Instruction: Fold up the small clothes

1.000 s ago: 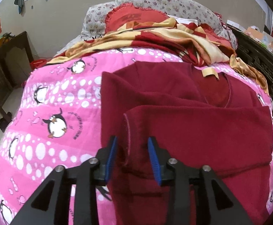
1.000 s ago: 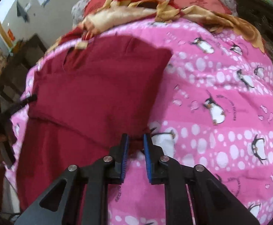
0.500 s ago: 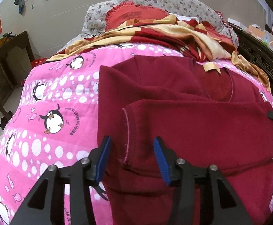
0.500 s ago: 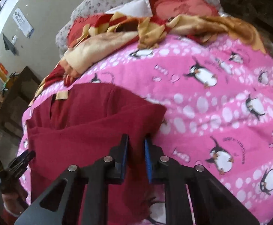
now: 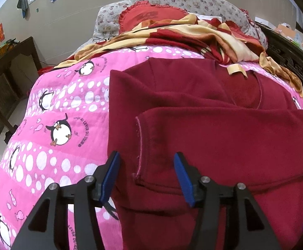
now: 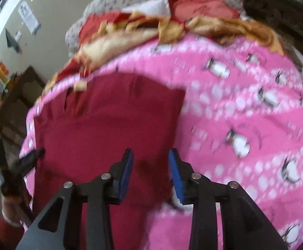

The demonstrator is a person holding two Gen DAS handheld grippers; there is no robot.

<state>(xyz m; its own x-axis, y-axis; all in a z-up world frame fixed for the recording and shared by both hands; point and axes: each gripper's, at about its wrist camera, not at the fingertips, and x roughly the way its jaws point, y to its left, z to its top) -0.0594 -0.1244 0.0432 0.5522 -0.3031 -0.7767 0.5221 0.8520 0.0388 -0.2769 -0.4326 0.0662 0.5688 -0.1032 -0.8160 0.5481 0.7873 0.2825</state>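
Left wrist view: the left gripper (image 5: 146,174) tilts steeply down at the near left side of the dark red top (image 5: 203,112); its jaws have just been opening and now stand fairly wide, the blue pads either side of the cuff (image 5: 140,145), neither pressing on it.
Garment: spread on the pink penguin quilt (image 5: 68,108), neckline toward the pillows, one sleeve (image 5: 224,139) laid flat across the chest.
Why it lies so: the sleeve looks set crosswise to narrow the top into a tidy block, and I take the parted jaws as letting that fold settle.
Right wrist view: blurred, but the right gripper (image 6: 151,173) also angles downward over the garment's right edge; its jaws have just been opening to a moderate gap, red cloth showing between them, no pad seen pinching it.
Hands: a hand (image 6: 10,204) and red sleeve show low at the left of this view, carrying the other tool.
Beyond: a rumpled red-and-cream blanket (image 5: 193,35) sits bunched near the head of the bed, clear of the work.
Stage, my guess: sleeve folds placed, body fold not yet made.
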